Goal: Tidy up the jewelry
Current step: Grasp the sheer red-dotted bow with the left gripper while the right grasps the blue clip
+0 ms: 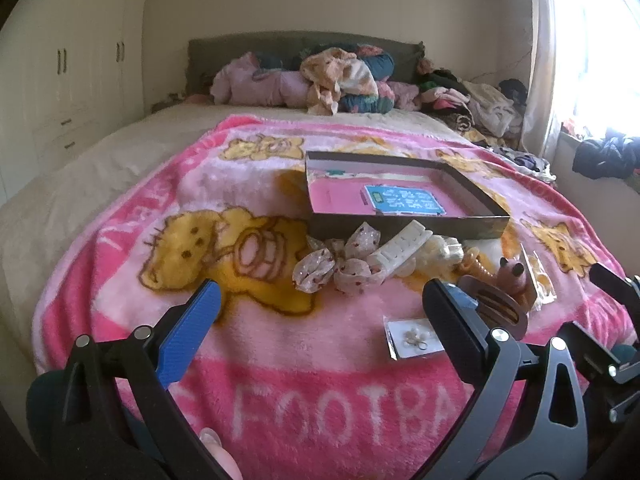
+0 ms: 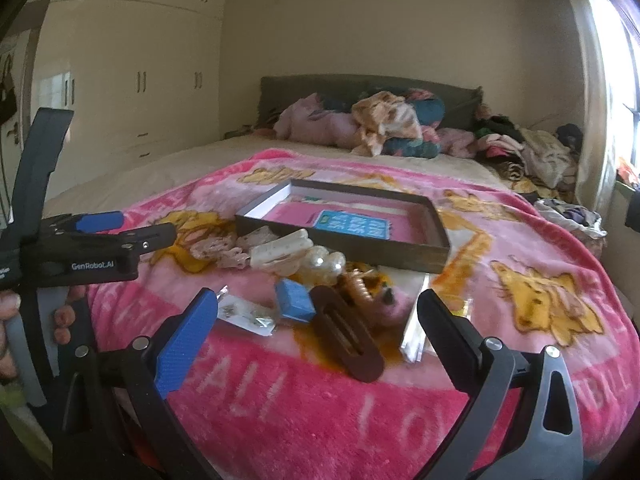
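Two claws hover over the near end of a bed, both spread wide with nothing between their fingers. The left claw (image 1: 320, 312) hangs above a pink blanket (image 1: 280, 340) printed with yellow bears; the right claw (image 2: 318, 312) sits just beside it, over a scatter of small things.

That scatter lies on the blanket, in front of a shallow dark tray (image 2: 400, 254) whose floor shows pink with a blue card (image 2: 352, 225) lying in it. Touching the tray's near wall are a spotted fabric bow (image 1: 336, 262) and a cream hair clip (image 1: 400, 248). Just beside those sits a cluster of pearly beads (image 2: 326, 264). Nearer the claws lie a small blue box (image 2: 296, 302), a dark brown oval hair clip (image 2: 348, 336), and a white card of tiny earrings (image 1: 414, 338) in clear wrap. A small pinkish toy figure (image 2: 394, 300) lies among them, blurred.

A fingertip (image 1: 216, 448) shows under the left claw's frame. Pillows and heaped clothes (image 1: 340, 76) crowd the far end against the headboard.
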